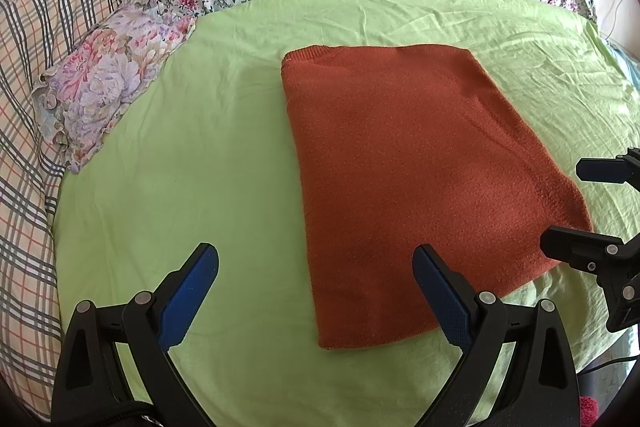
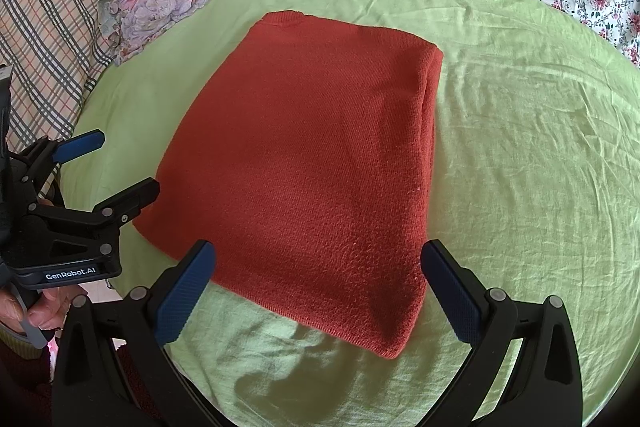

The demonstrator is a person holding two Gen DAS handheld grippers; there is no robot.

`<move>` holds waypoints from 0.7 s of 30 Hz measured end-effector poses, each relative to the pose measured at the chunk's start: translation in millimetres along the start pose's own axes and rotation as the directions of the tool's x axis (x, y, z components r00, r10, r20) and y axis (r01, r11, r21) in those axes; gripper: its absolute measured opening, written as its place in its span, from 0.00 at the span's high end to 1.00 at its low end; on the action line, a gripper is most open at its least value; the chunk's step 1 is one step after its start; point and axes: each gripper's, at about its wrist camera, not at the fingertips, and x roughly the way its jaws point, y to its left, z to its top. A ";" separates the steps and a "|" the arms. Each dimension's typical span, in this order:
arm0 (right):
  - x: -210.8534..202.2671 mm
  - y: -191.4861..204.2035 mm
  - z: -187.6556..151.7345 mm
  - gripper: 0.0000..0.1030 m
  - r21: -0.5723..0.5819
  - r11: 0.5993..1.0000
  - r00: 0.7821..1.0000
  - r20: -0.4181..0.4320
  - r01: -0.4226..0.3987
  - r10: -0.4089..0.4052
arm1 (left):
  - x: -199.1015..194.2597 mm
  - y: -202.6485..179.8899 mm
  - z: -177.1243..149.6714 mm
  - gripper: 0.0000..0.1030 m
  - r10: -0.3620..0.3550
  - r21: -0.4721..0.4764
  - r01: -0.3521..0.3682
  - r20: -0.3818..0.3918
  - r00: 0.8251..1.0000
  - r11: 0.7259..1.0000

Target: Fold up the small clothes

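While both tools stand above it, the folded rust-orange knit garment (image 1: 420,183) lies flat on the light green bedsheet (image 1: 200,167). Left gripper (image 1: 316,291) and right gripper (image 2: 318,291): fingers spread apart, holding nothing.

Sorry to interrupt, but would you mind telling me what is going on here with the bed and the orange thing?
A person is folding clothes with a handheld tool in each hand. The orange knit garment lies folded into a neat rectangle on the green sheet. Both the left tool and the right tool are open and hold nothing, hovering at the garment's near edge. A floral pillow lies off to the left.
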 end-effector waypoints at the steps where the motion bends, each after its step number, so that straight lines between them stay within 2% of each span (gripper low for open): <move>1: 0.0 0.2 0.1 0.01 0.000 1.000 1.000 0.000 0.000 0.000 | -0.3 -0.7 0.0 0.05 0.000 -0.001 0.000 0.000 1.000 1.000; 21: 2.3 -5.5 2.3 0.01 -0.003 1.000 1.000 -0.001 -0.002 0.002 | -2.2 0.3 1.4 0.05 -0.002 -0.004 0.002 0.004 1.000 1.000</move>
